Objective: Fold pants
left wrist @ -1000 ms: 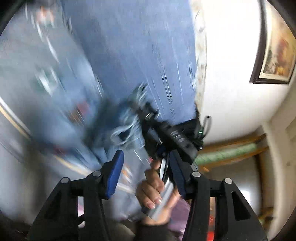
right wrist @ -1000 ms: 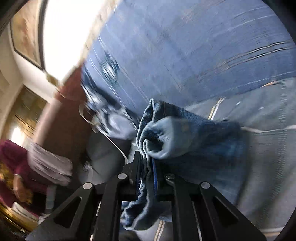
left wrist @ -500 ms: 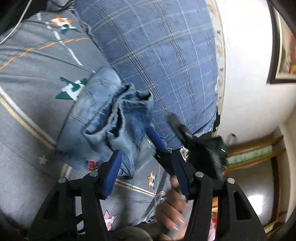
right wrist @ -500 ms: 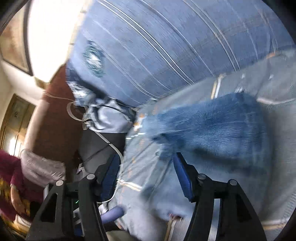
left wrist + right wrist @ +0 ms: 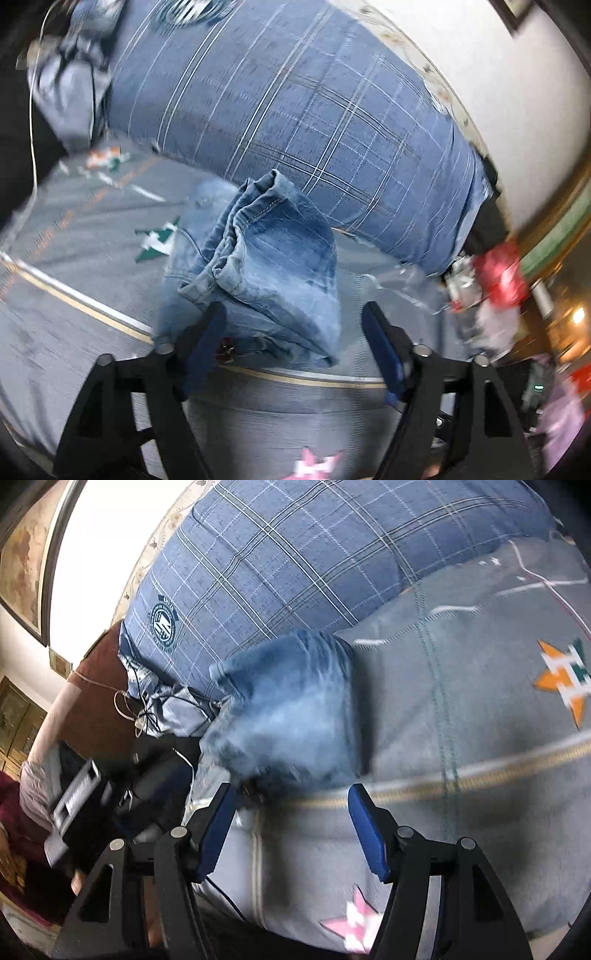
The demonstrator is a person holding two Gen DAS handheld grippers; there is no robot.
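The folded blue denim pants (image 5: 266, 273) lie as a compact bundle on the grey bedsheet (image 5: 74, 229), against a blue plaid pillow (image 5: 295, 103). My left gripper (image 5: 295, 325) is open and empty, its blue pads just short of the bundle's near edge. In the right wrist view the pants (image 5: 291, 709) lie just beyond my right gripper (image 5: 291, 805), which is open and empty. The left gripper's body (image 5: 92, 797) shows at the left of that view.
The grey sheet (image 5: 461, 720) has star prints and a gold stripe. A smaller grey-blue pillow and cables (image 5: 166, 709) lie at the bed's edge by a brown headboard (image 5: 96, 686). Red and white items (image 5: 495, 280) sit beside the bed, blurred.
My right gripper opened and let go of the pants, which now rest folded on the sheet. Both grippers have drawn back a little from the bundle.
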